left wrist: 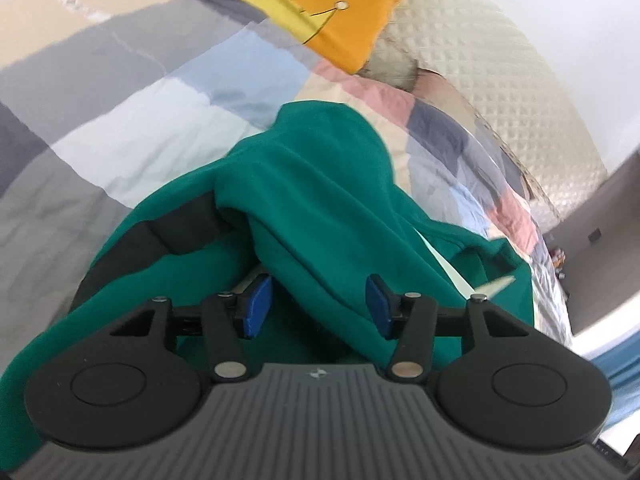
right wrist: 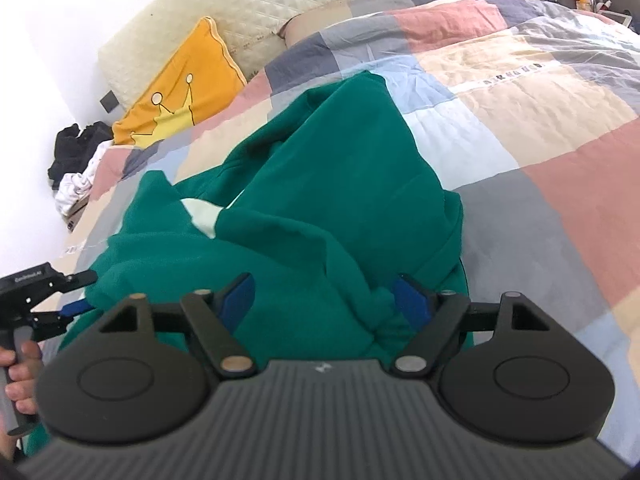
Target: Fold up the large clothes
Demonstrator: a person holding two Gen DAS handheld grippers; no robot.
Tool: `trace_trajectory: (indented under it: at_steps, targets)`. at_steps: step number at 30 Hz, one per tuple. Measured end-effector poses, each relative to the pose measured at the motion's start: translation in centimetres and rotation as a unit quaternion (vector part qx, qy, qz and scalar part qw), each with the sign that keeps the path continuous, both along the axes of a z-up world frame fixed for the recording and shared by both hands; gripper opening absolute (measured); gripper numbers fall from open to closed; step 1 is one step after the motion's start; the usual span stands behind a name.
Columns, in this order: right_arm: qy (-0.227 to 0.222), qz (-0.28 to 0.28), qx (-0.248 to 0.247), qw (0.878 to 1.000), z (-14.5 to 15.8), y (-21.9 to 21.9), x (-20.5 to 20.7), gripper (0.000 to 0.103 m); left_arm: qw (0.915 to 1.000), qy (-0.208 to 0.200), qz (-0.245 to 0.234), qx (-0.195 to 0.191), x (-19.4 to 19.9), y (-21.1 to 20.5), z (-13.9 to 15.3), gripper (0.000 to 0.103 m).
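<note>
On the patchwork quilt [right wrist: 520,92] of the bed, I see the green garment [right wrist: 340,184] lying in a loose, rumpled heap, with a small pale patch of lining or label showing near its middle. My left gripper [left wrist: 318,306] points down at the cloth with its blue pads [left wrist: 258,306] standing apart; a fold of green fabric lies between them, but I see no pad pressing on it, so I read the jaws as released. My right gripper [right wrist: 326,300] is likewise spread wide over the near edge of the garment, blue pads [right wrist: 412,300] clear of the bunched fabric that sits between them. From the right wrist view, the left gripper [right wrist: 76,294] appears at the left edge of the heap, its tips at the hem, with the person's hand [right wrist: 20,376] on its handle. An orange cushion [right wrist: 180,88] with a yellow crown print leans against the cream quilted headboard [right wrist: 256,4], well apart from the garment. Dark and white clothes [right wrist: 80,156] lie piled beside the bed near the wall.
</note>
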State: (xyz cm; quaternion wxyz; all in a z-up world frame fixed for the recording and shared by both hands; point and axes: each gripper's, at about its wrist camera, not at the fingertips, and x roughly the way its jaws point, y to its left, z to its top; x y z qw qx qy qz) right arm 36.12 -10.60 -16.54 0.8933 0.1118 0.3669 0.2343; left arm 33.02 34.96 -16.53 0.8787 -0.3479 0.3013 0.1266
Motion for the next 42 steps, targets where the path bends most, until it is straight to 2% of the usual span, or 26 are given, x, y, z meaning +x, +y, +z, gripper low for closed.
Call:
trace_trajectory:
  at_steps: [4, 11, 14, 16, 19, 22, 25, 28, 29, 31, 34, 36, 38, 42]
  targets:
    - [0.007, -0.005, 0.006, 1.0, 0.7, -1.1, -1.9, 0.079, 0.9986, -0.009, -0.016, 0.049, -2.3, -2.8, 2.1, 0.058]
    - [0.012, -0.008, 0.014, 1.0, 1.8, -3.8, -6.8, 0.079, 0.9959, -0.03, -0.038, 0.077, -6.8, -6.8, 4.7, 0.058]
    - [0.022, -0.017, 0.019, 0.999, 1.7, -5.6, -9.0, 0.079, 0.9929, -0.035, -0.03, 0.109, -9.7, -7.7, 5.7, 0.058]
    - [0.034, -0.031, 0.031, 0.998, 1.5, -6.9, -10.1, 0.079, 0.9928, -0.035, -0.02, 0.113, -11.9, -7.4, 6.0, 0.058]
    - [0.083, -0.044, 0.07, 0.993, 0.6, -8.5, -10.4, 0.079, 0.9956, -0.036, 0.004, 0.087, -15.2, -6.1, 6.2, 0.058]
    - [0.123, -0.061, 0.101, 0.985, -0.3, -10.0, -10.5, 0.079, 0.9978, -0.062, 0.017, 0.015, -19.2, -4.6, 6.2, 0.058]
    - [0.151, -0.085, 0.114, 0.978, -1.4, -11.0, -10.7, 0.079, 0.9963, -0.072, 0.04, -0.023, -22.4, -3.4, 6.4, 0.058]
    - [0.187, -0.128, 0.133, 0.965, -3.1, -12.3, -10.5, 0.079, 0.9932, -0.088, 0.054, -0.054, -25.2, -1.6, 7.0, 0.058]
    - [0.205, -0.142, 0.141, 0.958, -3.9, -12.6, -10.2, 0.08, 0.9925, -0.089, 0.058, -0.06, -26.1, -1.1, 7.2, 0.058]
    - [0.23, -0.156, 0.157, 0.948, -4.9, -13.1, -9.8, 0.08, 0.9937, -0.08, 0.063, -0.047, -27.5, -0.3, 7.7, 0.058]
    - [0.247, -0.151, 0.162, 0.943, -5.6, -12.6, -9.7, 0.08, 0.9967, -0.054, 0.058, -0.019, -29.4, 1.2, 7.8, 0.058]
    - [0.262, -0.138, 0.165, 0.941, -6.1, -12.1, -9.8, 0.08, 0.9977, -0.034, 0.055, -0.019, -30.5, 2.3, 6.9, 0.058]
    - [0.274, -0.131, 0.17, 0.937, -6.4, -11.7, -10.0, 0.08, 0.9969, -0.013, 0.067, -0.04, -31.8, 3.6, 5.1, 0.058]
    - [0.295, -0.109, 0.199, 0.928, -6.7, -11.0, -10.8, 0.081, 0.9919, -0.003, 0.083, -0.097, -34.0, 5.7, 1.0, 0.058]
